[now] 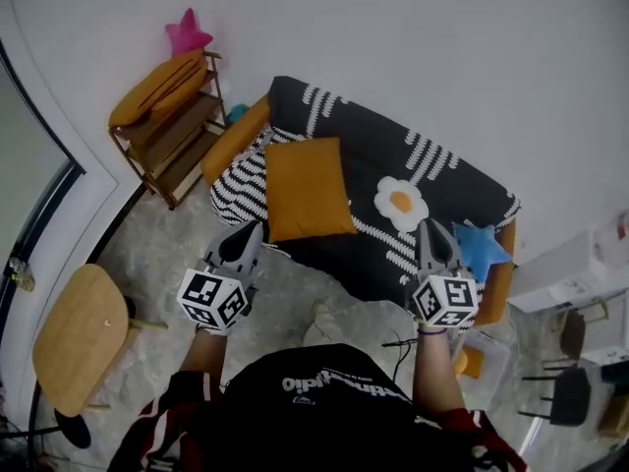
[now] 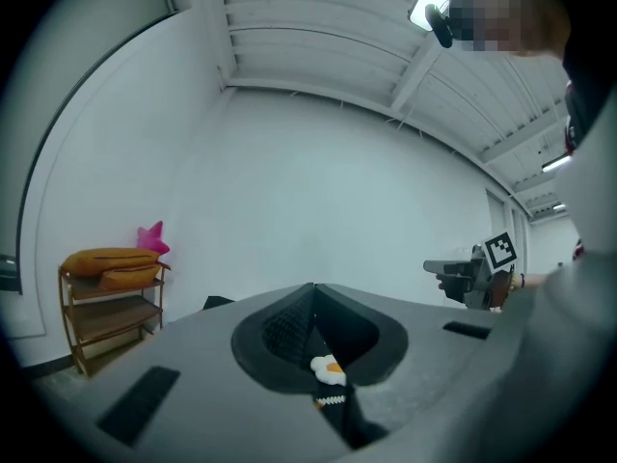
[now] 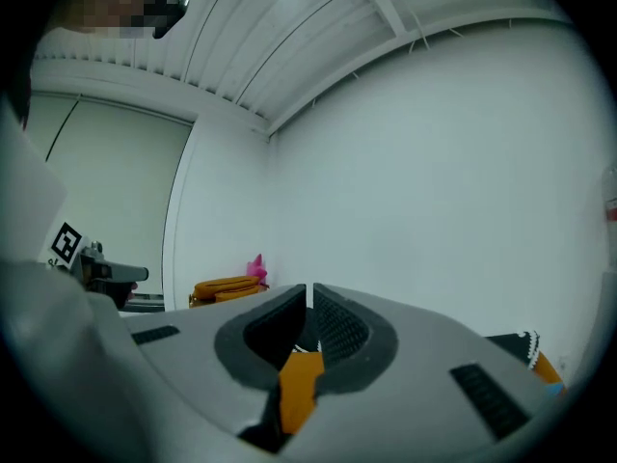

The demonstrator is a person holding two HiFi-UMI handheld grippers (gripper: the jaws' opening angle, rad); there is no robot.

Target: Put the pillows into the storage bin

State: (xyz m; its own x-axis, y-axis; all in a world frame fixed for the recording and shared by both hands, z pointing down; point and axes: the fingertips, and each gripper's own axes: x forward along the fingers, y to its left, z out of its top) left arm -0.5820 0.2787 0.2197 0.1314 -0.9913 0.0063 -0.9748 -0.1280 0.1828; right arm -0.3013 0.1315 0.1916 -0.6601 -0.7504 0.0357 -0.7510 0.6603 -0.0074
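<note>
Orange pillow [image 1: 307,187] lies mid-seat on the dark patterned sofa [image 1: 354,131], with an egg pillow [image 1: 401,202] beside it and a blue star pillow [image 1: 484,247] at the right end. Both forearms reach forward side by side, held level and aimed at the sofa. The left tongs [image 1: 244,244] and right tongs [image 1: 435,246] are both closed, nothing between their jaws. Left of the sofa, a wooden shelf [image 1: 182,141] carries orange cushions [image 1: 157,91] and a pink star pillow [image 1: 187,33]. A wooden chair [image 1: 79,332] stands at lower left.

Orange pillow [image 1: 307,187], black-and-white patterned sofa [image 1: 366,138]
</note>
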